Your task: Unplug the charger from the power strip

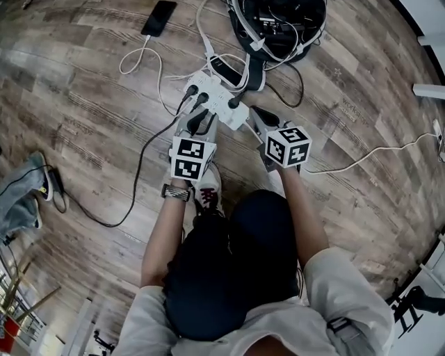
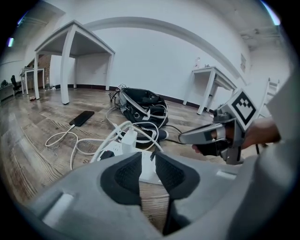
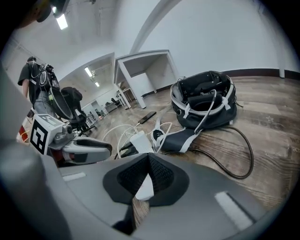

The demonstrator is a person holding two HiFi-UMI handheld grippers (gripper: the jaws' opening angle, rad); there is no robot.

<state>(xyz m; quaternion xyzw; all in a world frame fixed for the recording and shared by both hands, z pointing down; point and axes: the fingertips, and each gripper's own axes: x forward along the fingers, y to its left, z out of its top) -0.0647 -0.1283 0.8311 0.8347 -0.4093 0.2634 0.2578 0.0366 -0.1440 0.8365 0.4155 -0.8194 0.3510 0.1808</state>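
A white power strip [image 1: 221, 104] lies on the wooden floor with black plugs in it. At its far end stands the white charger [image 1: 206, 76] [image 2: 129, 138] [image 3: 139, 141], whose white cable runs to a phone [image 1: 158, 17]. My left gripper [image 1: 197, 124] [image 2: 148, 164] hovers over the strip's near end. Its jaws stand a little apart with nothing between them, only the strip showing beyond the gap. My right gripper [image 1: 259, 115] [image 3: 147, 159] hangs just right of the strip's near end, its pad tips touching, with white strip visible behind them.
A black bag [image 1: 278, 21] with white straps sits beyond the strip. A dark shoe [image 1: 233, 69] lies beside the charger. Black cables [image 1: 139, 174] trail left and a white cable [image 1: 375, 154] runs right. My own shoe [image 1: 207, 188] is below the left gripper. White tables [image 2: 70, 56] stand far off.
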